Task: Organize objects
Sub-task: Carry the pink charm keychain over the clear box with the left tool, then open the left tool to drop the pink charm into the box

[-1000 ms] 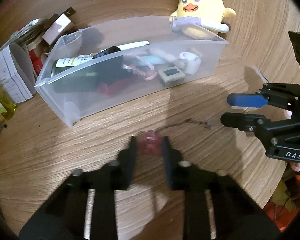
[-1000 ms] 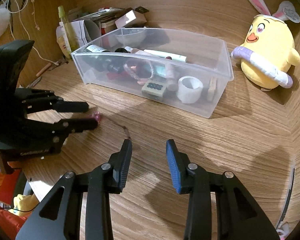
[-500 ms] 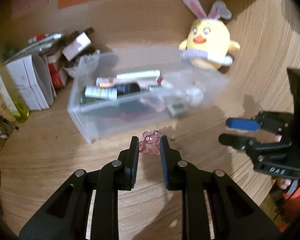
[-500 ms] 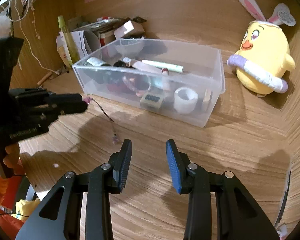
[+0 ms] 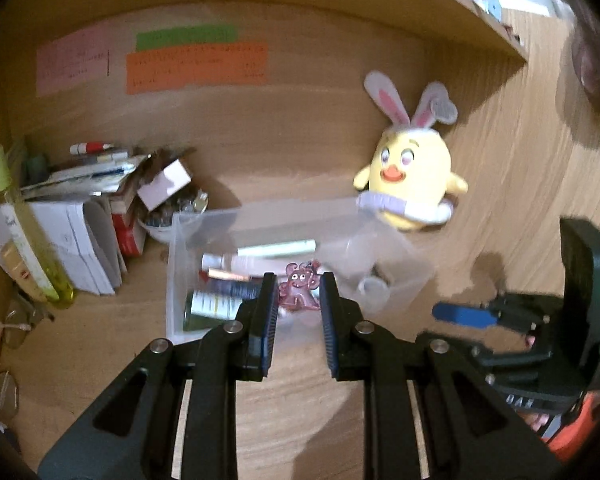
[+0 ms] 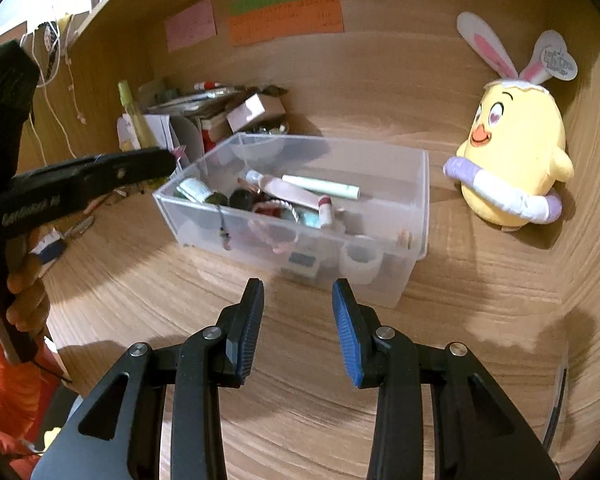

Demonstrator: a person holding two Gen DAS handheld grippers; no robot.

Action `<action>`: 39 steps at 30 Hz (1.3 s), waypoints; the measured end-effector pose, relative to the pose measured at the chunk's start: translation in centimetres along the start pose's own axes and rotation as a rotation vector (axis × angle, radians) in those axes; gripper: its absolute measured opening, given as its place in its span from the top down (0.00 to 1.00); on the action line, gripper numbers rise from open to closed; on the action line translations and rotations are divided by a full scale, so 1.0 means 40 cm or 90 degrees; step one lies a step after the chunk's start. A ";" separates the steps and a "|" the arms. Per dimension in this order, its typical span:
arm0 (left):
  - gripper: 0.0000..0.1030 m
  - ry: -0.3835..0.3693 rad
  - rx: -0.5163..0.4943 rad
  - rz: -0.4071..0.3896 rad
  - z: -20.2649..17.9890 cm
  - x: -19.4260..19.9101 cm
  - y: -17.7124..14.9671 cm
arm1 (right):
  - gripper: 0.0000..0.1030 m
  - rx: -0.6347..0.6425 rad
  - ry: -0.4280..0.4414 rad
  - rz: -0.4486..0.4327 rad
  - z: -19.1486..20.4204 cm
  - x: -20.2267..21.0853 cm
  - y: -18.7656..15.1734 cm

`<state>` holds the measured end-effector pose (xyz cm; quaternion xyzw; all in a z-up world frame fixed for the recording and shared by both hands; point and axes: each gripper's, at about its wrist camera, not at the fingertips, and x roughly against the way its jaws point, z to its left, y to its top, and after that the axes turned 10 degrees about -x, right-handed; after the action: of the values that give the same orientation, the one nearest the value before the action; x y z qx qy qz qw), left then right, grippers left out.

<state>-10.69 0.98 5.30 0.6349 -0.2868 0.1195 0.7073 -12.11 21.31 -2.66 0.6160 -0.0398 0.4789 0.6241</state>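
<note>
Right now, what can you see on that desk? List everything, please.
clear plastic bin: one, see-through, middle of the wooden desk
tubes, bottles, tape roll, small bits: several, mixed colours, inside the bin
plush chick with bunny ears: one, yellow, right of the bin by the back wall
paper notes: three, pink, green, orange, stuck on the back wall
boxes and papers: a pile, mostly white, behind the bin's left end
yellow-green bottle: one, upright at the pile's left
pink monster charm: one, pinched in the left claw, its cord dangling before the bin
left claw: black, lifted, shut on the charm
right claw: black with a blue pad, empty, jaws apart, above the desk in front of the bin
</note>
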 end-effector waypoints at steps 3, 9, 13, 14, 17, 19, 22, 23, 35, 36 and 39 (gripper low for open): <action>0.80 -0.013 0.022 -0.007 0.016 -0.011 0.027 | 0.68 -0.004 0.001 -0.006 0.002 0.004 0.007; 0.80 0.001 0.035 -0.016 0.024 -0.045 0.060 | 0.68 -0.009 0.009 -0.011 -0.001 0.005 0.009; 0.80 0.020 0.030 -0.001 0.025 -0.088 0.056 | 0.68 -0.009 0.012 -0.011 -0.001 0.002 0.009; 0.80 0.019 0.031 0.005 0.026 -0.099 0.053 | 0.68 -0.009 0.012 -0.011 0.000 0.000 0.009; 0.80 0.014 0.030 0.040 0.026 -0.146 0.035 | 0.68 -0.010 0.013 -0.009 -0.002 -0.004 0.010; 0.80 0.012 0.028 0.066 0.026 -0.178 0.018 | 0.68 -0.012 0.014 -0.006 -0.002 -0.009 0.011; 0.80 0.001 0.032 0.101 0.026 -0.217 -0.007 | 0.68 -0.010 0.015 -0.002 0.001 -0.014 0.010; 0.80 -0.008 0.035 0.114 0.026 -0.227 -0.013 | 0.68 -0.009 0.014 -0.001 0.002 -0.017 0.010; 0.61 0.009 0.014 0.078 0.017 -0.165 -0.025 | 0.68 -0.009 0.011 0.001 0.010 -0.027 0.010; 0.59 0.013 0.015 0.072 0.017 -0.155 -0.029 | 0.68 -0.010 0.011 -0.001 0.008 -0.025 0.010; 0.53 0.024 0.013 0.056 0.016 -0.125 -0.040 | 0.64 -0.013 0.009 -0.008 0.008 -0.019 0.014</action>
<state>-14.05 1.07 1.20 0.6266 -0.3001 0.1652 0.7000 -12.72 20.50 -2.67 0.6063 -0.0360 0.4790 0.6338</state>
